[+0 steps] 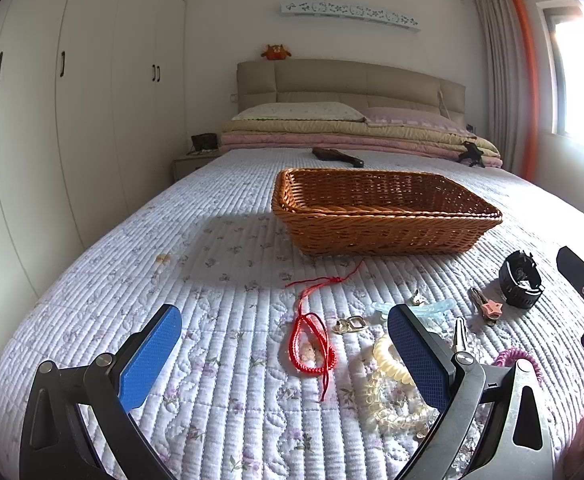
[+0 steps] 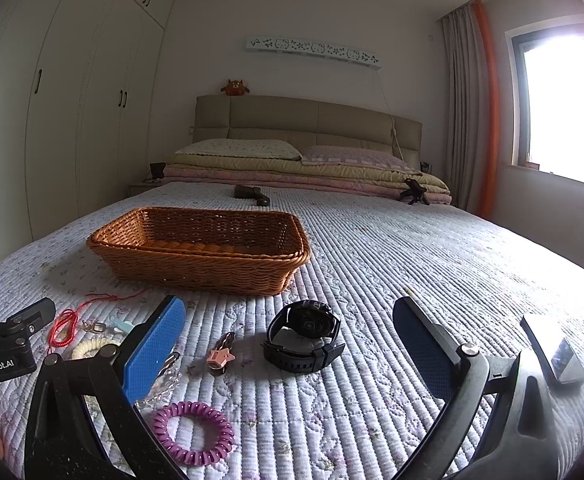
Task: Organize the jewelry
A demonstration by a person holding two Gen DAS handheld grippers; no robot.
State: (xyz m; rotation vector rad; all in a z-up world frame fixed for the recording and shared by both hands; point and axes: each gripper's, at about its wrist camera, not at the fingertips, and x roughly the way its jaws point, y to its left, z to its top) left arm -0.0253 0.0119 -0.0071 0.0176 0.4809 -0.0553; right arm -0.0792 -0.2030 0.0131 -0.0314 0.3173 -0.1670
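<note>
Both grippers spread wide, holding nothing — left gripper [image 1: 284, 344] over the red cord bracelet [image 1: 311, 344], right gripper [image 2: 292, 328] facing the black watch [image 2: 303, 340]. Jewelry lies scattered on the quilt [image 2: 411, 260]; wicker basket [image 2: 200, 252] sits just beyond.

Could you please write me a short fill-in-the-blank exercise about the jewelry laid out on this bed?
1. The wicker basket on the bed holds ____ items so far.
2. The cord lying between the left gripper's fingers is ____ in colour.
3. The black watch lies in front of the ____ gripper.
4. The spiral hair tie nearest the right gripper is ____ in colour.

Missing words: no; red; right; purple
</note>
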